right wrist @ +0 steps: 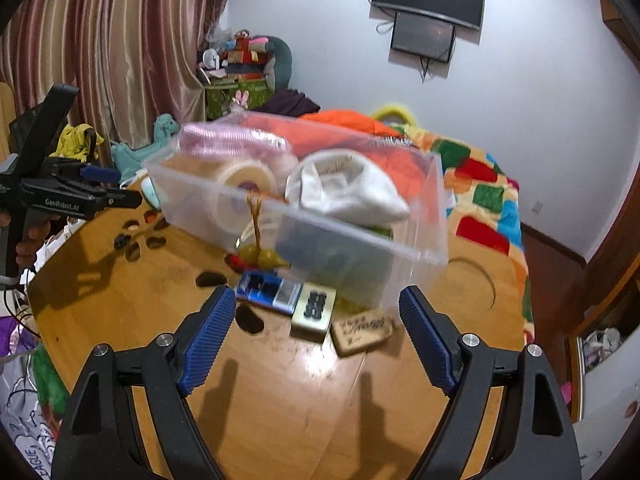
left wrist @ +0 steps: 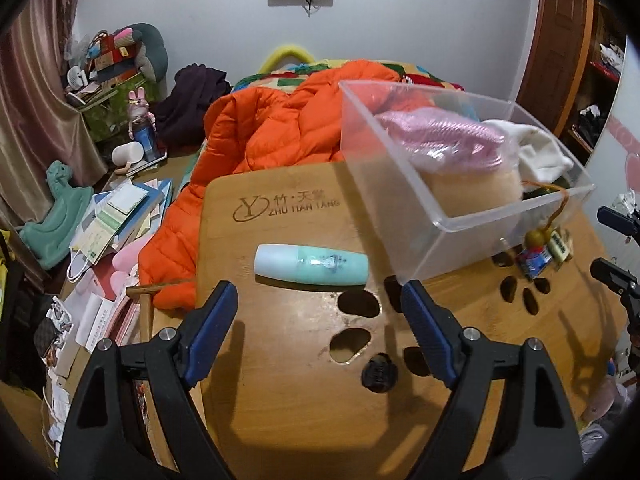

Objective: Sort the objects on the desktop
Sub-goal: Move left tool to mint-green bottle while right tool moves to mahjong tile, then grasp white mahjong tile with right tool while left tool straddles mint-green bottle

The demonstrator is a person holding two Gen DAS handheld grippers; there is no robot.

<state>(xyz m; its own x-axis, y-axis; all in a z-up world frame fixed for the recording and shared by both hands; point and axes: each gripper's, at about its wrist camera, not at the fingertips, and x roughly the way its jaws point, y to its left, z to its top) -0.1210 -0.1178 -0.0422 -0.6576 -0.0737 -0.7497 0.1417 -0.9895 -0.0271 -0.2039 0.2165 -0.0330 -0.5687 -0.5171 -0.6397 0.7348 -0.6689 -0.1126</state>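
Observation:
A teal and pale-blue bottle (left wrist: 311,264) lies on its side on the bamboo table (left wrist: 288,400), just ahead of my open, empty left gripper (left wrist: 318,300). A clear plastic bin (left wrist: 460,168) at the right holds a pink item (left wrist: 444,136), a white cloth (left wrist: 540,152) and a tape roll (right wrist: 240,184). In the right wrist view the bin (right wrist: 360,248) stands ahead of my open, empty right gripper (right wrist: 318,306). In front of the bin lie a blue card pack (right wrist: 266,288), a cream block (right wrist: 314,310), a wooden tag (right wrist: 362,332) and a yellow gourd charm (right wrist: 260,256).
The table has paw-shaped cutouts (left wrist: 356,304) and a small black object (left wrist: 378,372). An orange jacket (left wrist: 280,128) lies on the bed behind. Papers and books (left wrist: 120,216) clutter the floor at left. The left gripper shows at the left of the right wrist view (right wrist: 100,184).

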